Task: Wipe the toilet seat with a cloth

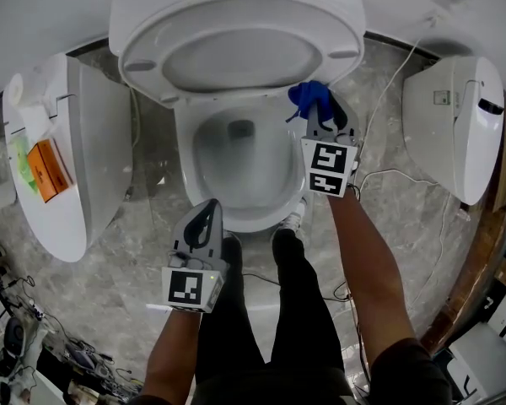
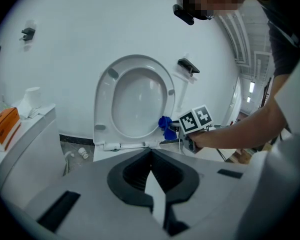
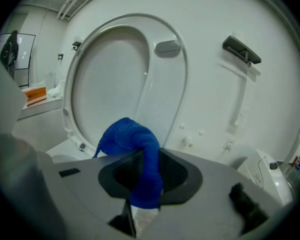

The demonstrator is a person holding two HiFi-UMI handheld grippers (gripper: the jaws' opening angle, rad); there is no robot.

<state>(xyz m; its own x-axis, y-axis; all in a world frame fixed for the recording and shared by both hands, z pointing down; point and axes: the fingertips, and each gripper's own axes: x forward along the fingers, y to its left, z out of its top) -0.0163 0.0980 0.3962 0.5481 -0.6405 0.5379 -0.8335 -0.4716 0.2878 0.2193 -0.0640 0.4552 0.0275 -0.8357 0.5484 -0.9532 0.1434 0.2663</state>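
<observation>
A white toilet stands in the middle with its seat [image 1: 236, 53] raised against the tank and the bowl rim [image 1: 185, 154] bare. At the rim's far right, just under the raised seat, my right gripper [image 1: 314, 110] is shut on a bunched blue cloth [image 1: 307, 97]. The right gripper view has the cloth [image 3: 140, 154] hanging out of the jaws in front of the seat [image 3: 110, 84]. My left gripper [image 1: 206, 218] is shut and holds nothing, hovering at the bowl's near left edge. Its own view looks past the closed jaws at the seat [image 2: 135, 96], the cloth [image 2: 165, 126] and the right gripper's marker cube [image 2: 195, 120].
Another toilet [image 1: 84, 154] stands at the left with an orange box [image 1: 49, 167] on it, and a third [image 1: 455, 125] at the right. Cables [image 1: 405, 175] run over the marble floor. The person's legs [image 1: 274, 302] stand before the bowl. Clutter [image 1: 34, 353] lies at the bottom left.
</observation>
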